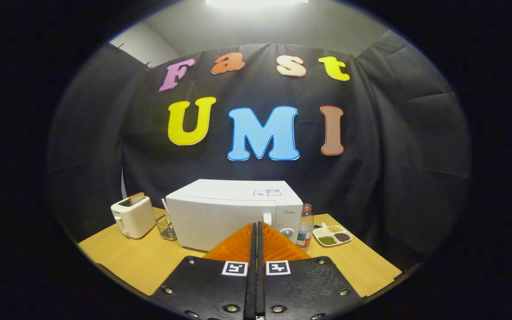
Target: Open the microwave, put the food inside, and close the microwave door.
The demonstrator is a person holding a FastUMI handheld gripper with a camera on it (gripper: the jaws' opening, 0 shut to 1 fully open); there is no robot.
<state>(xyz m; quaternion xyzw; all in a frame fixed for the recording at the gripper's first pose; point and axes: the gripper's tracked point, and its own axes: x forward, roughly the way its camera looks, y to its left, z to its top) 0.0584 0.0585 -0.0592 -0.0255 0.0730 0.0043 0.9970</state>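
A white microwave (220, 218) stands on the wooden table (122, 258) with its door closed; the door handle (267, 218) and the dials (288, 232) sit at its right side. A white divided dish (332, 235) with green, brown and yellow food lies to the right of it. My gripper (256, 226) is shut, fingers pressed together with nothing between them. Their tips point at the microwave's front near the handle, still short of it.
A white toaster (132, 217) with a slice of bread sits left of the microwave. A small wire basket (166, 226) with a straw stands between them. A clear bottle (305, 226) with a red cap stands between the microwave and the dish.
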